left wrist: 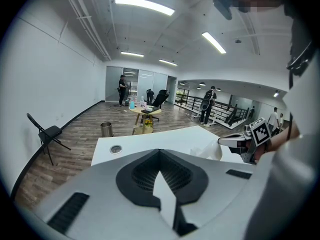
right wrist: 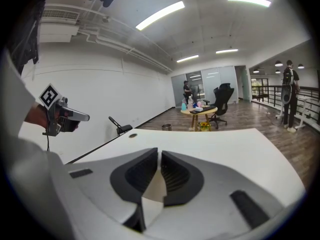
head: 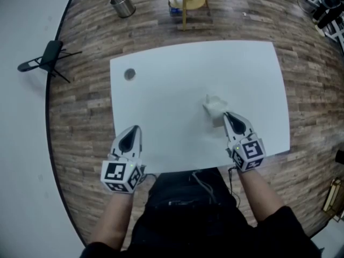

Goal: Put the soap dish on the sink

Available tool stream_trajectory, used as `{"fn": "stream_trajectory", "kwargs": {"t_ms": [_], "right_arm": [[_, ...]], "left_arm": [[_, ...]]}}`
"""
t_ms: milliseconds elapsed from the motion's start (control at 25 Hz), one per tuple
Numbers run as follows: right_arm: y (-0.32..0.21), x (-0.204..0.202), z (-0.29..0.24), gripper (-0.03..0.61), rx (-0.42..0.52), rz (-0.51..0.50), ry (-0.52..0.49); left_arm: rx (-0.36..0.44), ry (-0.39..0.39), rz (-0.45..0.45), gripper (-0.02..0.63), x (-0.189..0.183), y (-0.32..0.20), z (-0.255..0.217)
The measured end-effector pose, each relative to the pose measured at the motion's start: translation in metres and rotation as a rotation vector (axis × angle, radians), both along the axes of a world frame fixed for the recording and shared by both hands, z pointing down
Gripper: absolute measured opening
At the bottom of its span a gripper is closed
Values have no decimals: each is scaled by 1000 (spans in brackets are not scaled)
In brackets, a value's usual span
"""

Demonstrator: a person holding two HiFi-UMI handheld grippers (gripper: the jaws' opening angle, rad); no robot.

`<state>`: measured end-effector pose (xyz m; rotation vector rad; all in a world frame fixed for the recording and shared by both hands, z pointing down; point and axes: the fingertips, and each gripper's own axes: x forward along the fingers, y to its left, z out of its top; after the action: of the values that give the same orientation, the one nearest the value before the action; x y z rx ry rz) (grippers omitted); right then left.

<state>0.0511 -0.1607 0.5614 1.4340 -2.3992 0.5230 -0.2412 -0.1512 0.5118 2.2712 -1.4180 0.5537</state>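
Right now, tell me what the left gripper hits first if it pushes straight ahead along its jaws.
Probably the bare white table top just ahead of the left gripper, since it tilts down; nothing stands between.

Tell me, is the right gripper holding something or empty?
Holding. The right gripper has its jaws closed on the white soap dish, which sticks out past their tips.

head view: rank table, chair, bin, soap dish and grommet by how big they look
1. table
2. chair
3. bin and soap dish: they look about alike, and the bin is farther off on the floor, so no ranking
4. grommet
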Motion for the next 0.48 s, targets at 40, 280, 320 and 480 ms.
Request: {"fn": "stream_trajectory", "kwargs": {"t_ms": [40, 280, 320, 480], "right_arm": [[0, 0, 0, 34, -1, -2, 0], [-1, 0, 3, 34, -14, 6, 6], [-1, -1, 3, 34, -13, 4, 8], [0, 0, 6, 34, -18, 10, 8]], "left_arm": [[-1, 0, 0, -11, 1, 0, 0], [-7, 6, -4, -11, -1, 0, 0], [-7, 8, -3, -11, -2, 0, 1], [-8, 11, 2, -11, -1, 1, 3]]}}
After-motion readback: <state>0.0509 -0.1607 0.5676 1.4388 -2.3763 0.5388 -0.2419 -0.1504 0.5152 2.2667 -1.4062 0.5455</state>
